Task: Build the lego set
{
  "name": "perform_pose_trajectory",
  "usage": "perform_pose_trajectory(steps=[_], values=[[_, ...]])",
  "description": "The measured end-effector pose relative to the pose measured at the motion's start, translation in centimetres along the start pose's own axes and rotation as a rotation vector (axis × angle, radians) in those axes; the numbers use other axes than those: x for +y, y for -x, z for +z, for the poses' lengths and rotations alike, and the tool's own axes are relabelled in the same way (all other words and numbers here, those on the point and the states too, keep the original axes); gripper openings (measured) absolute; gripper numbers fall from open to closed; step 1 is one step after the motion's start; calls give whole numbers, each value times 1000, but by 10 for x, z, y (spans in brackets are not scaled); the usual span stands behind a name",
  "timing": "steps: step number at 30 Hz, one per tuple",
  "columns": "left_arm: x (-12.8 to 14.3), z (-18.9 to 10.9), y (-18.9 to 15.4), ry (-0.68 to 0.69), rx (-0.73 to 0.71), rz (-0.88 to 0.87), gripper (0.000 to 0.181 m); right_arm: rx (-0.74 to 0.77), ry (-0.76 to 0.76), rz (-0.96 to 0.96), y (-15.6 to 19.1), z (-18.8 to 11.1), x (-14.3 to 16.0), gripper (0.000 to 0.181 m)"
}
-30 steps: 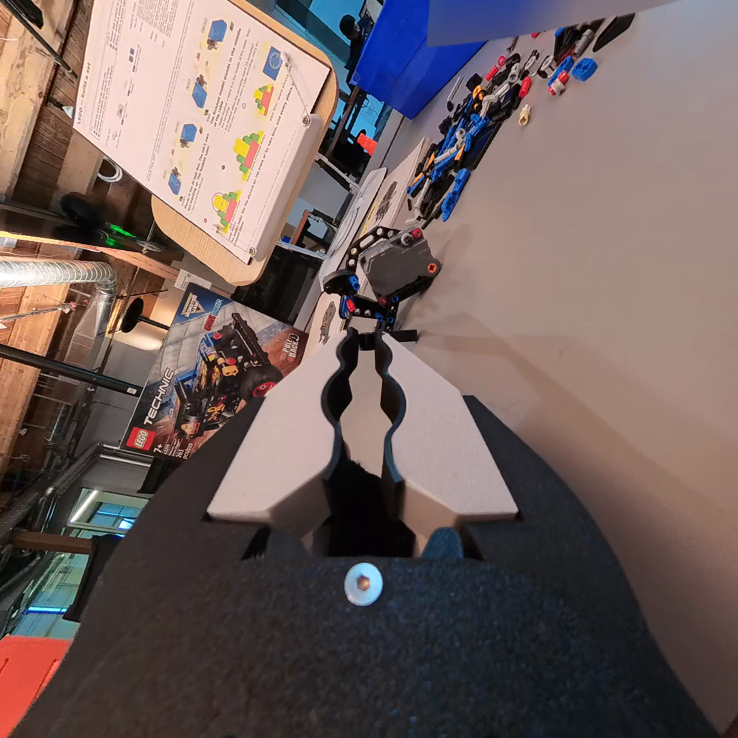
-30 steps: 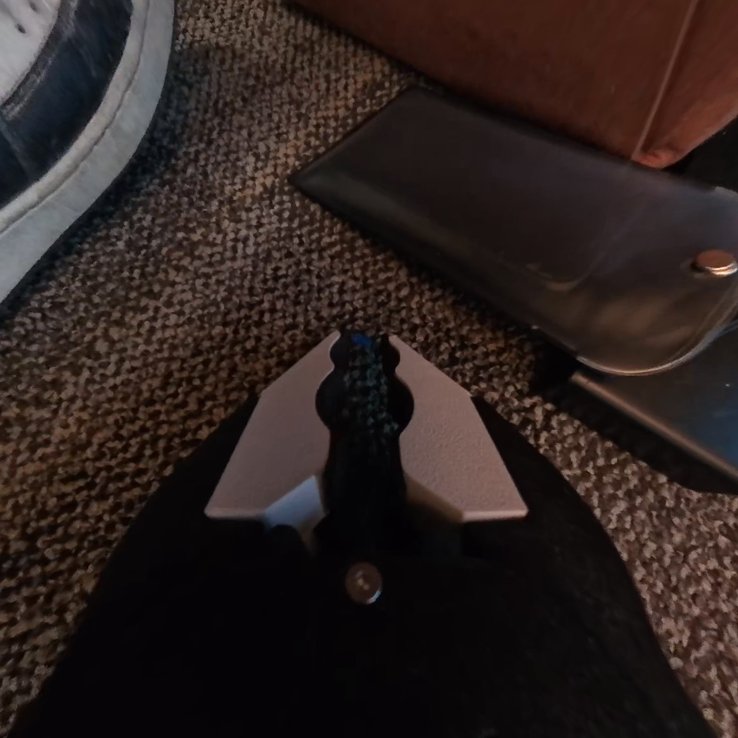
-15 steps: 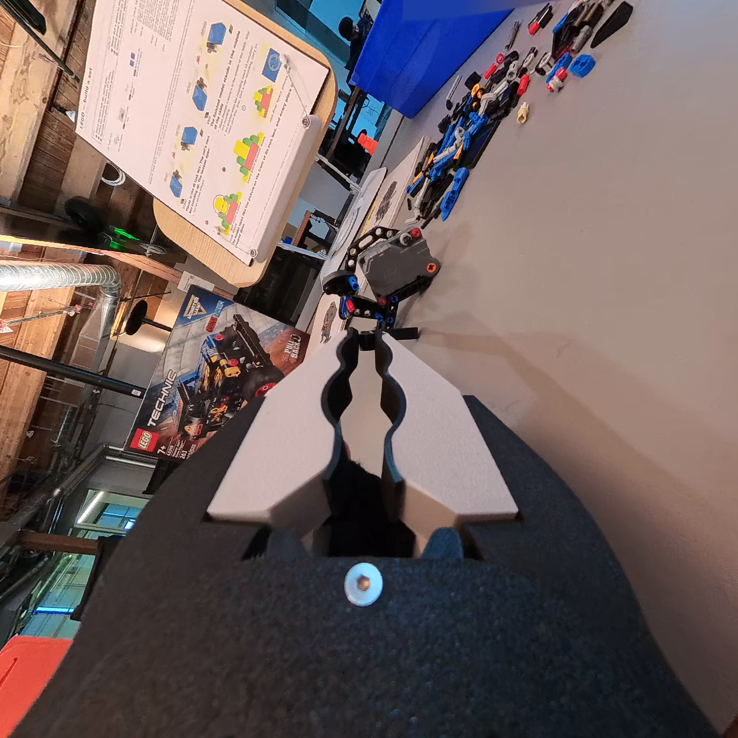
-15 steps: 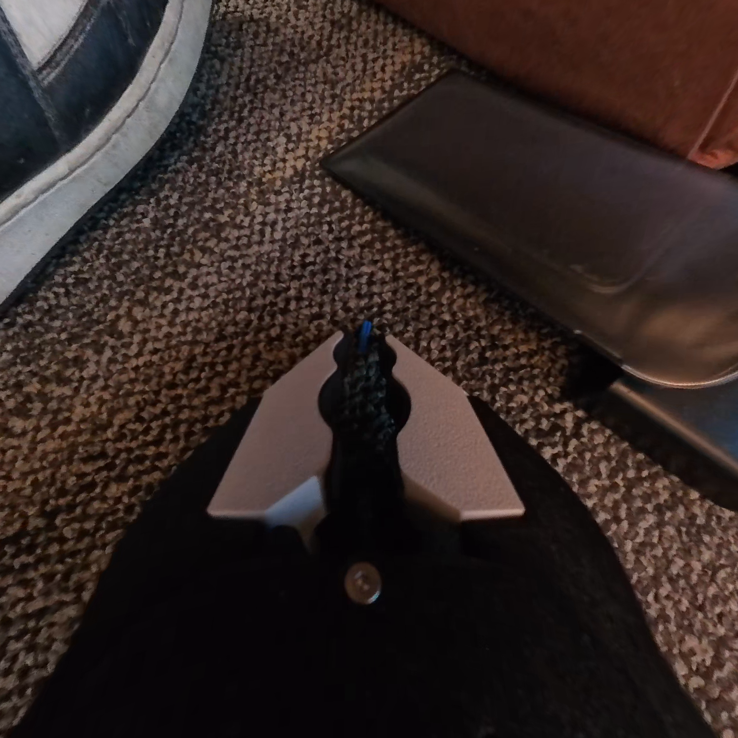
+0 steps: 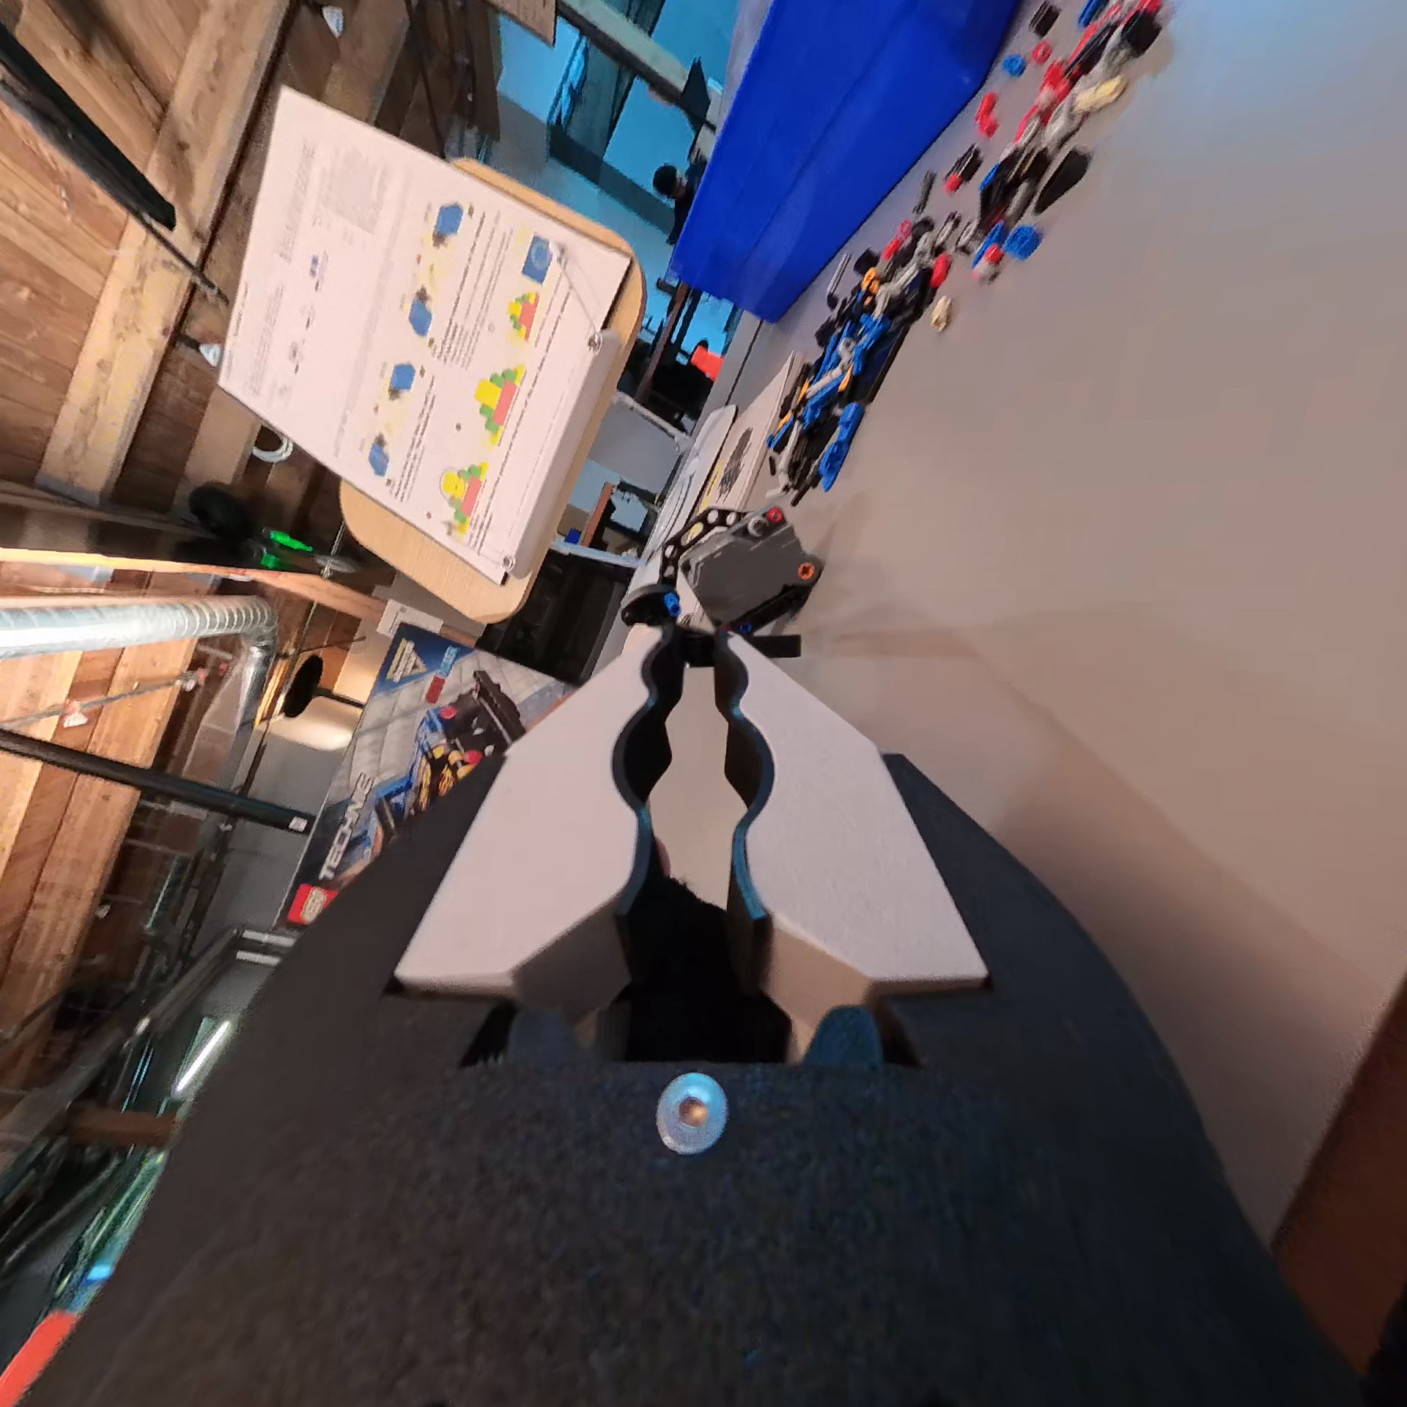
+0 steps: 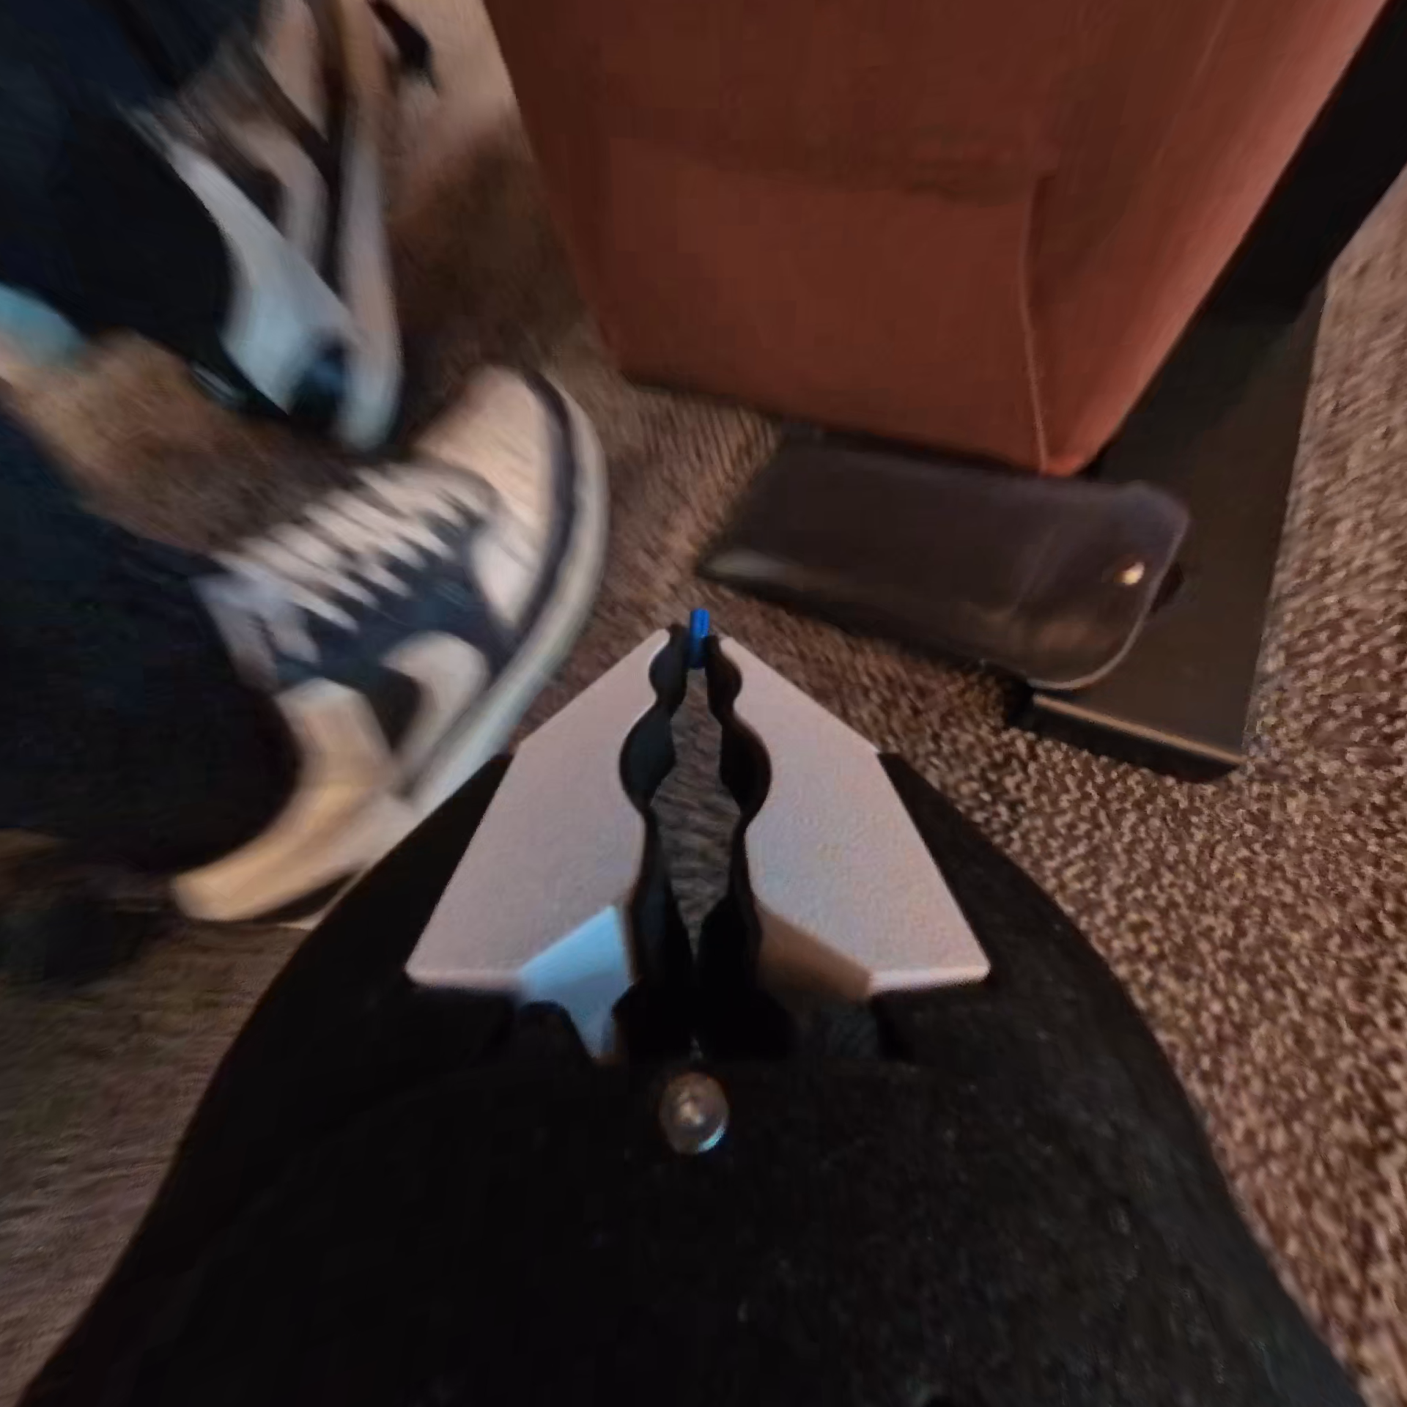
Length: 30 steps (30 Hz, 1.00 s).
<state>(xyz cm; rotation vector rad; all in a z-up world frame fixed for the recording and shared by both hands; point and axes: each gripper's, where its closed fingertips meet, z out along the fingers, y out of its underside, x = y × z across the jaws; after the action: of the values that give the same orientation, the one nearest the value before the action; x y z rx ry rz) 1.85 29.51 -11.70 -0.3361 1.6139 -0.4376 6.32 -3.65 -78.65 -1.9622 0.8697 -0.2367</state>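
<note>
— Most of the build is still lying ahead of you. On the grey table (image 5: pixel 1142 609), only one small sub-assembly (image 5: pixel 735 571) is standing: a grey pull-back motor block framed by black beams with blue and red pins.

— And what am I holding it with?

— Your left gripper (image 5: pixel 691 647) is pinching a black piece at the near end of that sub-assembly, its fingertips drawn close around it; whether that piece is a beam or an axle, the blur is keeping me from telling. Beyond it, the loose parts pile (image 5: pixel 837 396) of blue, black, red and white pieces is waiting unsorted beside the blue bin (image 5: pixel 822 152), well apart from the sub-assembly.

— What about my other hand?

— Your right gripper (image 6: pixel 694 647) is working below the table, over the speckled carpet (image 6: pixel 1142 875). Its fingertips are nipping a small blue pin (image 6: pixel 697 630), which is poking out past them. A sneaker (image 6: pixel 426 609) and a black case (image 6: pixel 952 556) by the orange box (image 6: pixel 875 228) are sitting close by.

— So what is left?

— Nearly everything, I am judging: you are needing to bring that pin up to the sub-assembly and seat it, then keep working through the pile. The set box (image 5: pixel 426 761) and the instruction sheet (image 5: pixel 426 335) are standing behind the table for reference.
</note>
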Motion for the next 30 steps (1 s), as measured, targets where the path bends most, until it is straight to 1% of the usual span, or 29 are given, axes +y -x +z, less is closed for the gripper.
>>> perform_pose_trajectory(steps=[1, 2, 4, 6, 8, 9, 10, 11, 13, 15, 16, 18, 19, 20, 21, 22, 23, 24, 25, 27, 30], values=[[-4, -2, -1, -23, 9, 0, 6, -11, -32, 16, 18, -25, -27, 4], [-7, -4, -1, -45, 15, -6, 6, 12, -50, 13, 34, -52, -56, 4], [-12, -7, -3, -79, 47, -32, 6, 34, -133, 50, 68, -111, -122, 4], [-15, -11, -1, -109, 59, -65, 6, 32, -163, 28, 105, -172, -191, 4], [-12, -10, -7, -103, 124, -106, 6, -3, -205, -78, 146, -234, -272, 4], [-12, -11, -5, -106, 126, -121, 6, -42, -218, -142, 169, -262, -314, 4], [-15, -13, -5, -129, 136, -143, 5, -90, -219, -205, 194, -288, -353, 4], [-16, -14, -6, -139, 162, -160, 6, -105, -180, -278, 215, -309, -386, 4], [-18, -16, -4, -161, 173, -187, 6, -127, -50, -412, 246, -329, -445, 4], [-19, -19, -5, -174, 176, -184, 6, -190, 193, -440, 267, -334, -485, 5], [-20, -20, -4, -182, 163, -175, 6, -194, 289, -481, 270, -333, -506, 5], [-22, -23, -3, -198, 143, -159, 6, -149, 428, -600, 266, -321, -547, 4], [-23, -24, 1, -207, 114, -157, 6, -121, 521, -633, 262, -311, -561, 3], [-25, -27, 2, -224, 114, -156, 6, -124, 616, -664, 261, -299, -569, 4], [-26, -29, -1, -237, 136, -158, 6, -147, 673, -731, 262, -282, -576, 4], [-26, -30, -2, -246, 144, -164, 6, -175, 650, -791, 267, -261, -586, 4], [-25, -31, -1, -248, 145, -173, 6, -259, 640, -780, 279, -243, -588, 4], [-24, -31, -1, -248, 156, -183, 6, -355, 670, -718, 290, -230, -582, 4], [-24, -30, -1, -246, 168, -192, 6, -378, 698, -677, 292, -216, -577, 4], [-23, -29, 1, -238, 162, -204, 6, -365, 707, -727, 288, -194, -566, 4], [-20, -28, -2, -222, 162, -177, 6, -348, 644, -769, 292, -176, -562, 4]])
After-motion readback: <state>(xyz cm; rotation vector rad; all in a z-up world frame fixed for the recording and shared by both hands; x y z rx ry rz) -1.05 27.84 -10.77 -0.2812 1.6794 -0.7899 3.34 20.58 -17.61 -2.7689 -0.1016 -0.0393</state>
